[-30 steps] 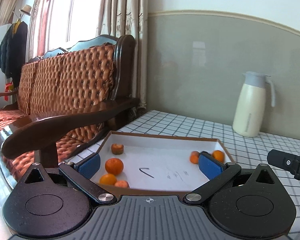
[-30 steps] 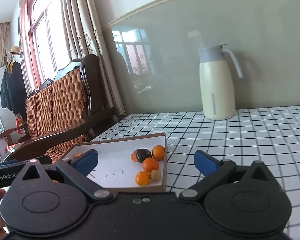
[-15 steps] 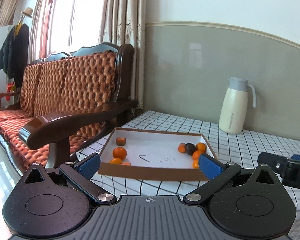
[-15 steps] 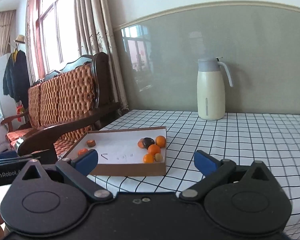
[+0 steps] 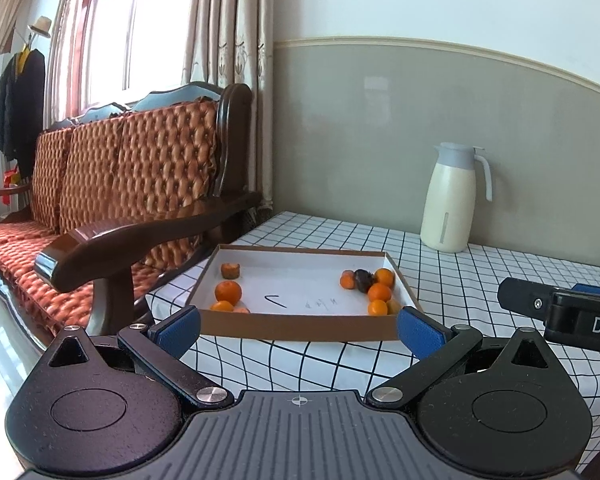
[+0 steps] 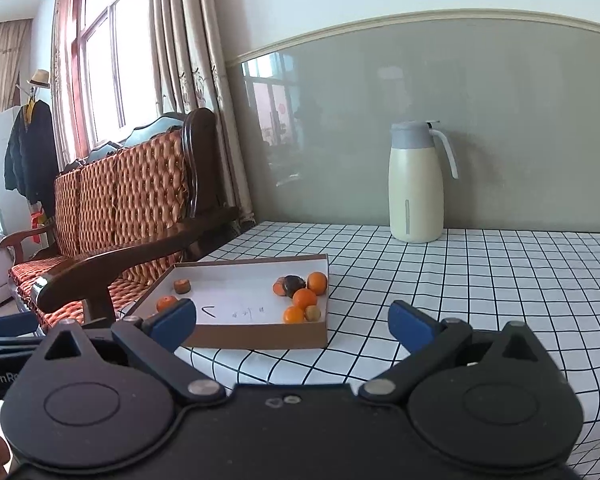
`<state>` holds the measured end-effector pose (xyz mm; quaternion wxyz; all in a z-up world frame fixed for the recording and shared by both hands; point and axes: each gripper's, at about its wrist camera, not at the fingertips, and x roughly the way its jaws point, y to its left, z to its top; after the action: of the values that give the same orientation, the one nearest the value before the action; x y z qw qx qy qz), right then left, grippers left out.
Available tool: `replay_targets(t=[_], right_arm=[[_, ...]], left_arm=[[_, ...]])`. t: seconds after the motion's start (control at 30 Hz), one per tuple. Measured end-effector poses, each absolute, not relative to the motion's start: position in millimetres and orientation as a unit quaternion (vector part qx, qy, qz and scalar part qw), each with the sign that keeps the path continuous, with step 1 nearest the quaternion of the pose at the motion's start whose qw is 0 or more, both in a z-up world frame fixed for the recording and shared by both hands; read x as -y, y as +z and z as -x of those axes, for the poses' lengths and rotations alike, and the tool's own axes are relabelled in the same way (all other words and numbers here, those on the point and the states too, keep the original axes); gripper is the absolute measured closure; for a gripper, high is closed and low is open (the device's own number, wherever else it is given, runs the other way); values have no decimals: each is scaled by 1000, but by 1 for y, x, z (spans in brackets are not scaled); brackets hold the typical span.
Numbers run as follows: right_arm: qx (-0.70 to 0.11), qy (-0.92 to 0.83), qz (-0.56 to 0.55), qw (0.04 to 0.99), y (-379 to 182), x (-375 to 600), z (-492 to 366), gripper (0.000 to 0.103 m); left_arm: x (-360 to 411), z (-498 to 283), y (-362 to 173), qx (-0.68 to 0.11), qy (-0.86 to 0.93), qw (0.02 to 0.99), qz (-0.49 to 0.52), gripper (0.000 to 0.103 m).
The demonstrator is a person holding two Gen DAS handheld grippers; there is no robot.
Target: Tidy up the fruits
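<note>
A shallow brown cardboard box (image 5: 300,326) with a white floor sits at the table's left front corner; it also shows in the right wrist view (image 6: 256,336). Several oranges (image 5: 228,292) lie on its left side. Several more oranges (image 5: 379,292) with a dark fruit (image 5: 363,280) cluster on its right side, also in the right wrist view (image 6: 305,298). My left gripper (image 5: 299,330) is open and empty, in front of the box. My right gripper (image 6: 292,322) is open and empty, in front of the box's right corner.
A cream thermos jug (image 5: 450,200) stands at the back by the wall, also in the right wrist view (image 6: 416,184). The table has a black-and-white checked cloth (image 6: 460,280). A wooden sofa (image 5: 120,208) stands close on the left.
Both grippers have pulled back and up from the box, which now looks smaller and farther away. Both stayed open and empty.
</note>
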<state>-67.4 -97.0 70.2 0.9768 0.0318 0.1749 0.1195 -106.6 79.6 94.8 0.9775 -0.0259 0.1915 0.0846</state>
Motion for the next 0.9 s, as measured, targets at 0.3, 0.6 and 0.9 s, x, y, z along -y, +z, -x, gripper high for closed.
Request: replay_targets(t=[0.3, 0.6, 0.9], right_arm=[[-178, 120, -28, 976, 69, 95, 69, 6], [-178, 123, -27, 976, 70, 94, 69, 6], [-179, 123, -28, 976, 70, 94, 69, 6]], left_arm=[[-77, 106, 93, -194, 83, 977, 22, 0], [-79, 106, 92, -195, 82, 977, 27, 0], [-78, 105, 90, -199, 80, 976, 31, 0]])
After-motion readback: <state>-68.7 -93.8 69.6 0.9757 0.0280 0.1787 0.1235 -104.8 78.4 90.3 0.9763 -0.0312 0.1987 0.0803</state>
